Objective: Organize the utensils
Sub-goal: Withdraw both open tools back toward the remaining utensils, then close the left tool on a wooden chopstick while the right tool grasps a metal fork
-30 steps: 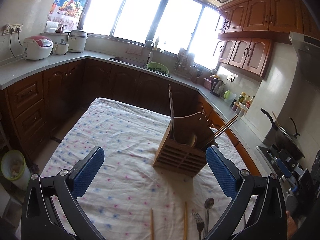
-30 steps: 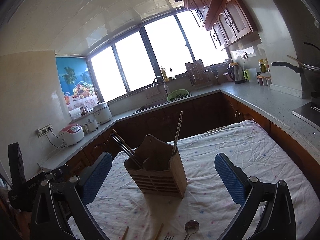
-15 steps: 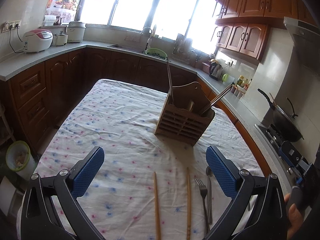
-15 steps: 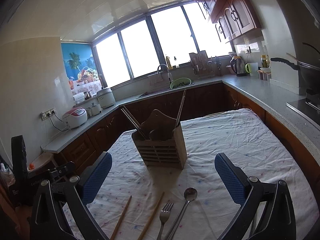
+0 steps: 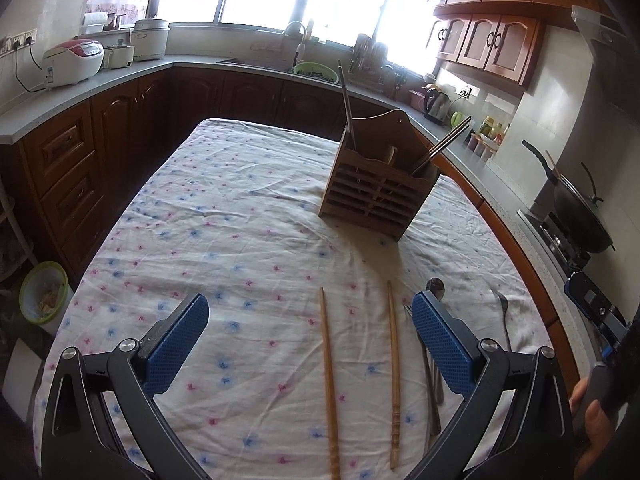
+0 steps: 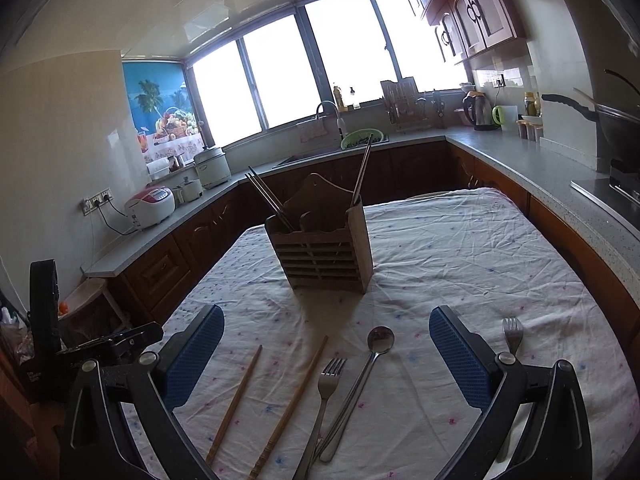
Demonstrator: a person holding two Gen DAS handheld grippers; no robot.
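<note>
Room, left wrist view: kitchen with dark wood cabinets, grey counter and bright windows; a table under a flowered tablecloth [image 5: 224,216] fills the middle.
My left gripper [image 5: 310,342]: jaws spread wide and released, holding nothing, above the near end of the cloth.
Utensil holder [image 5: 378,196]: wooden, slatted, upright on the far right part of the cloth, well apart from my fingers; metal chopsticks [image 5: 442,148] lean out to its right and one metal stick [image 5: 346,104] stands at its left.
Wooden chopsticks: two lie flat between my fingers, the left one [image 5: 329,380] and the right one [image 5: 394,384], apart and roughly parallel.
Other cutlery: a spoon bowl [image 5: 435,286] shows just past my right finger; a fork [image 5: 503,312] lies further right.
Person: a hand [image 5: 592,420] at the near right edge.

Room, right wrist view: same table and counter, a rice cooker [image 6: 150,206] at far left.
My right gripper [image 6: 326,354]: jaws wide apart, released, empty.
Holder [image 6: 324,252]: upright, far centre.
Between my fingers: two wooden chopsticks [image 6: 236,400] [image 6: 292,404], a fork [image 6: 326,388] and a spoon [image 6: 362,376] lying on the cloth.
Second fork [image 6: 512,334]: just right of my right finger.
</note>
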